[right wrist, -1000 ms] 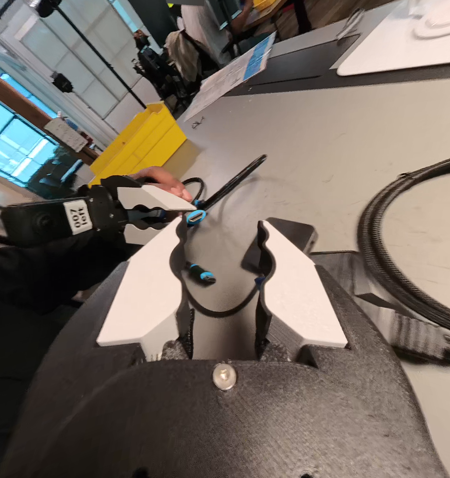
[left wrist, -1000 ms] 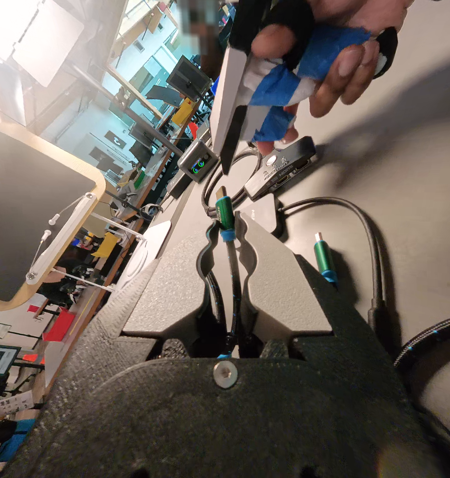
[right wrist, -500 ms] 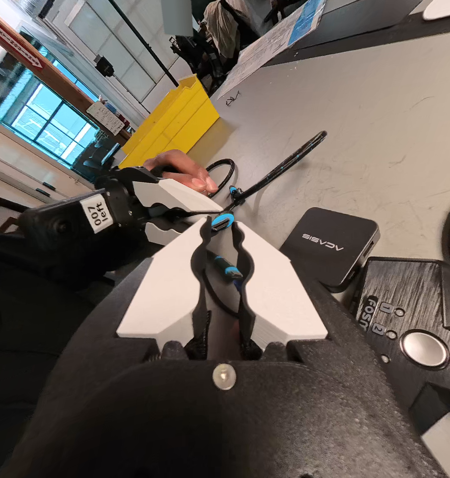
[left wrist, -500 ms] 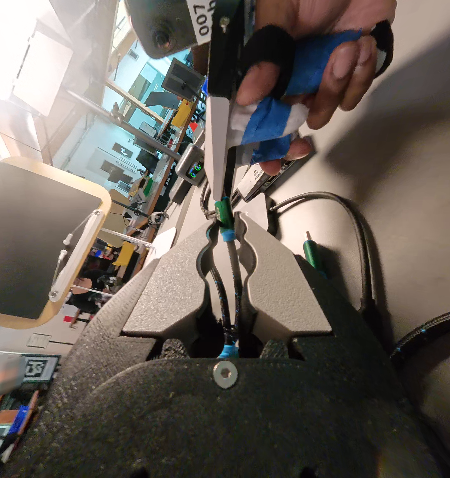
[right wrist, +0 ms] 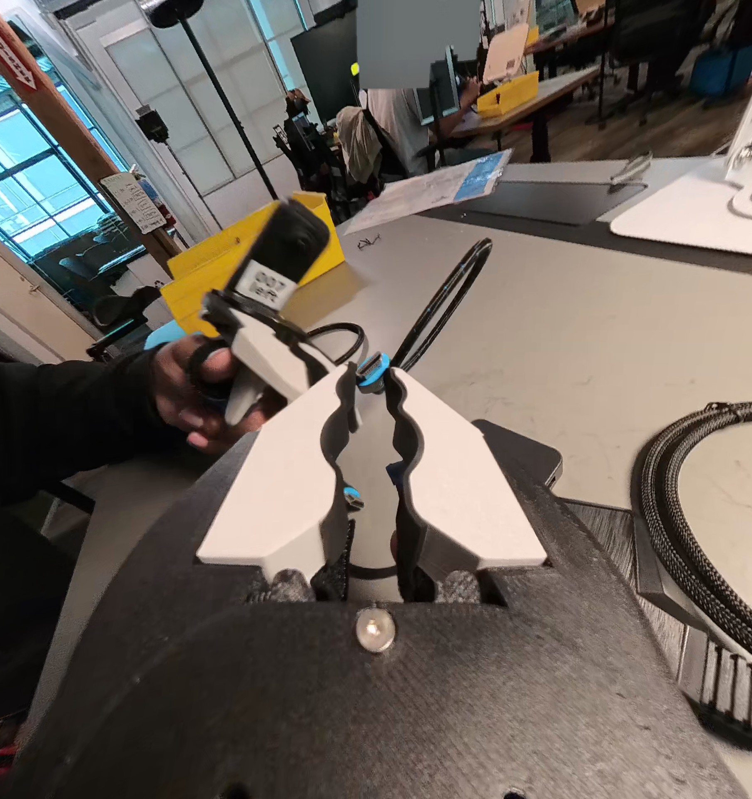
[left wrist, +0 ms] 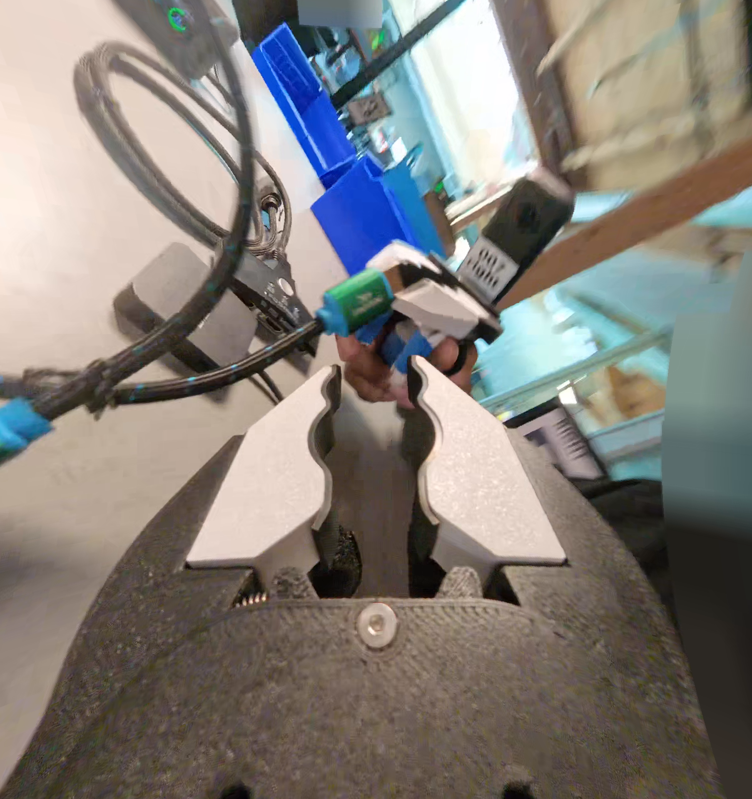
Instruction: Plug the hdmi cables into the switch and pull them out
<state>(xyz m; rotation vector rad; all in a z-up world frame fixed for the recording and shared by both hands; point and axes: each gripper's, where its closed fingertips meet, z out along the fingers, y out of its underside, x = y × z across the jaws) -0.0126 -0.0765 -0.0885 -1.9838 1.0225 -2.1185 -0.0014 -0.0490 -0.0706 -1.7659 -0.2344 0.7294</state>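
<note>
Green HDMI plug (left wrist: 359,305) clamped in right gripper (right wrist: 371,376).
Left gripper (left wrist: 374,378) fingers stand apart, holding nothing, near the black switch (left wrist: 274,298) on the table (right wrist: 582,324).

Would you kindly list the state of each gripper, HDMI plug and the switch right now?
left gripper: jaws open, empty.
right gripper: jaws shut on held HDMI plug.
held HDMI plug: in the air, unplugged.
second HDMI plug: unplugged, lying on the table.
switch: neither green plug inserted.
</note>
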